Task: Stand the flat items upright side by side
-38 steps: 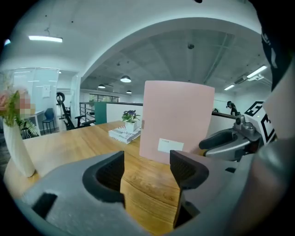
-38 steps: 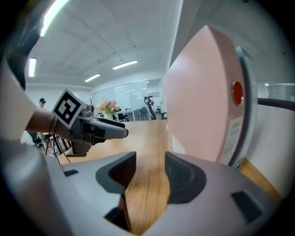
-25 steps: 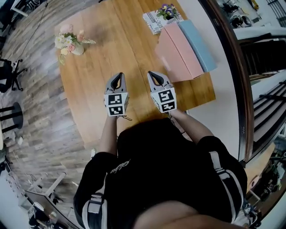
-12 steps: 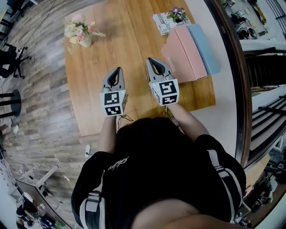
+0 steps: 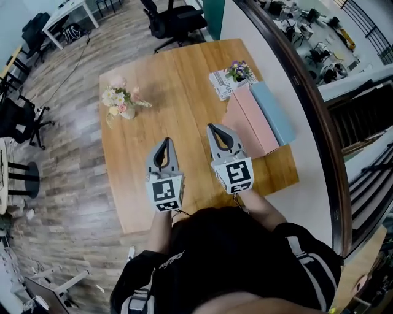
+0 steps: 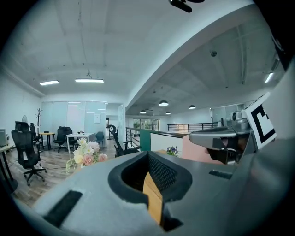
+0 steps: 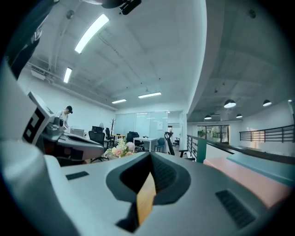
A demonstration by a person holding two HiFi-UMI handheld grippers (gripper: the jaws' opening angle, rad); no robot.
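Closed jaws on the left hand-held gripper [image 5: 164,144], nothing held between them; same on the right hand-held gripper [image 5: 214,129], pads together and empty. Both held above the near half of the counter [image 5: 178,73], side by side with a clear gap between, tips toward the far edge. Bare wood under and ahead of the pair, open through the middle of the counter up to the far edge. To the right of the right hand-held gripper, near but apart from it, the pink flat item [image 5: 249,119], lying flat, with the blue flat item [image 5: 273,110] flush against its right side and out along the counter's right edge. Just beyond these, toward the far right corner, a magazine [image 5: 220,84] lying flat with a small pot of purple flowers [image 5: 238,68] standing on it. Far left of the left hand-held gripper, well apart, a vase of pale flowers [image 5: 121,103] close to the left edge. Past the left and far edges, wood floor [image 5: 67,153] with office chairs [image 5: 175,15]; past the right edge, a curved dark rail [image 5: 313,104].
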